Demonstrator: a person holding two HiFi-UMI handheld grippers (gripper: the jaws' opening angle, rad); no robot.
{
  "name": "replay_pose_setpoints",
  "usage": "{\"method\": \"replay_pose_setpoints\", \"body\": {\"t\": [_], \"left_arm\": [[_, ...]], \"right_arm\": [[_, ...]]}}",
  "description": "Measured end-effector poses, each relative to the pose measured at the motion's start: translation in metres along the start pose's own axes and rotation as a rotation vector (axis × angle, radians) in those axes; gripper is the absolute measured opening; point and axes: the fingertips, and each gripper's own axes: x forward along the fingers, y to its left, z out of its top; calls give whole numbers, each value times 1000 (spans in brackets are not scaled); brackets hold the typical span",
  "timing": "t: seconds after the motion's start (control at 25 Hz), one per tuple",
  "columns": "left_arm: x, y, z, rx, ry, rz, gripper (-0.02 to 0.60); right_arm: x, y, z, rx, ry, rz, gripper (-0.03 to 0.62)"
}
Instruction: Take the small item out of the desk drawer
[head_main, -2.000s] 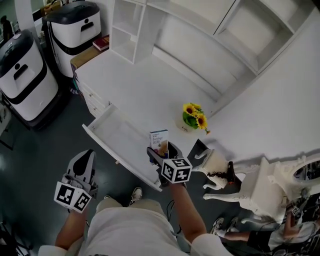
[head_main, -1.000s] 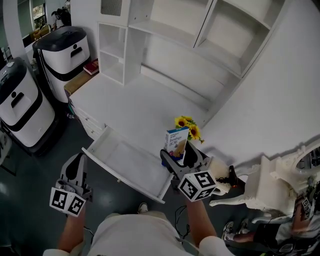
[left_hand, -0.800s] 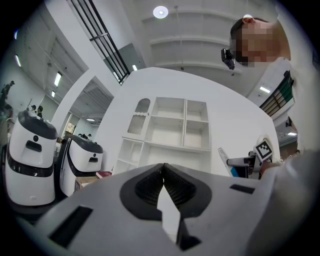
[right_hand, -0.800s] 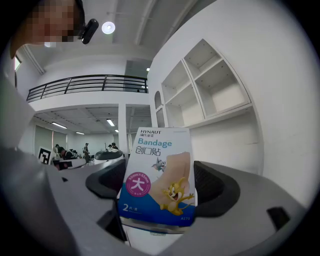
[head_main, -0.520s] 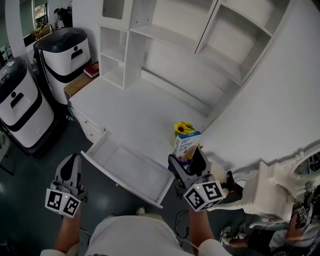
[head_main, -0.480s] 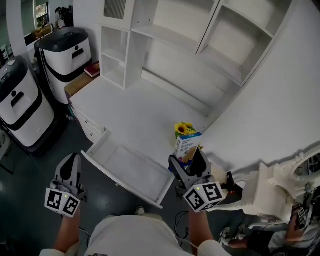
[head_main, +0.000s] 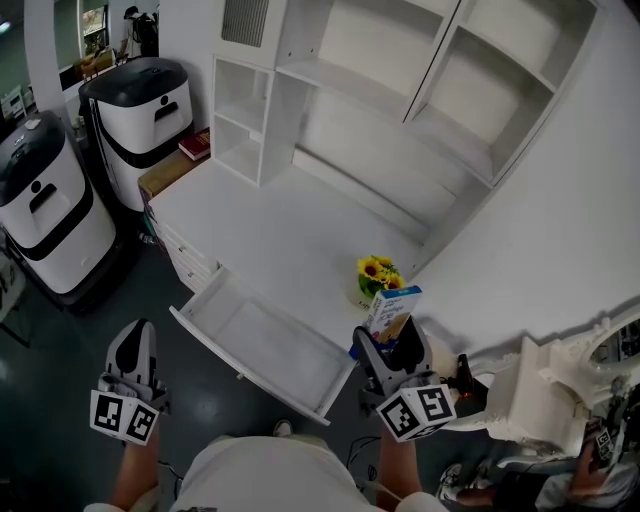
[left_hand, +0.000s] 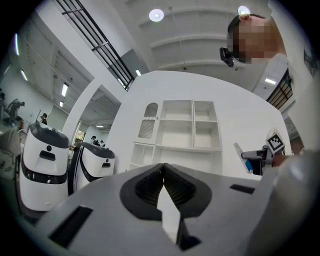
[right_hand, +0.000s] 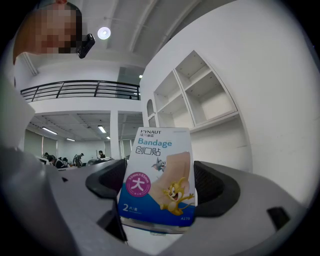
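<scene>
My right gripper (head_main: 388, 346), jaws wide and clamped on the bandage box (head_main: 392, 308), has carried it off the open drawer (head_main: 262, 345) toward lower right; my left gripper (head_main: 132, 342) stays closed, empty.

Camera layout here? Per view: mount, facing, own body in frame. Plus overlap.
Head view: on the person's head, steeply down at desk and open drawer; shows left gripper, right gripper, torso.
Left gripper view: on that gripper, along its shut jaws toward shelving unit; torso at right.
Right gripper view: on that gripper, along jaws clamping the bandage box; torso at left.
Shared: shelving unit and bandage box, all three.
</scene>
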Motion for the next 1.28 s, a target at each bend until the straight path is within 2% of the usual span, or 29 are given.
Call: {"method": "replay_pose_setpoints", "body": {"t": [0.32,0.72,1.28], "left_arm": [[-2,9,3,21,1,10,15],[10,1,1,1,-10,-20,15],[5,-1,-9,-23,8,-5,17]], "right_arm": [[4,13,3,-9,-7,10,443],[-2,17,13,-27,-15,7,443],[4,26,2,-40,-17,39,439]]}}
